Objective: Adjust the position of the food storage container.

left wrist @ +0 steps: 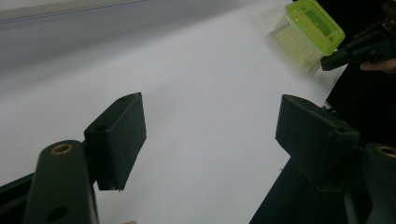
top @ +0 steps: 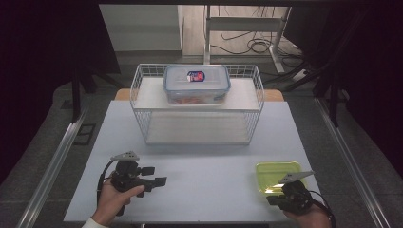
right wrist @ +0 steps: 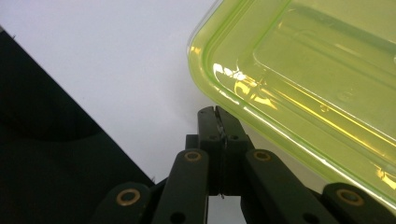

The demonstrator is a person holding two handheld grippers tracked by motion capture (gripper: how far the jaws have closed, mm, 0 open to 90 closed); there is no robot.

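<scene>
From my seat the bench [top: 199, 180] runs away from me, with a wire basket [top: 142, 95] standing at its far middle. A shelf [top: 242, 97] sits inside the basket, and a lidded container [top: 196, 84] rests on that shelf, centred between the basket's side walls. Below the shelf, the basket's floor [top: 197, 128] lies on the bench. On the near right corner of the bench sits a flat box [top: 275, 175], well apart from the basket. My right claw [top: 275, 199] is just in front of that box, at its near edge. My left claw [top: 154, 175] hovers over the near left part of the bench, far from the box and in front of the basket's left end.
</scene>
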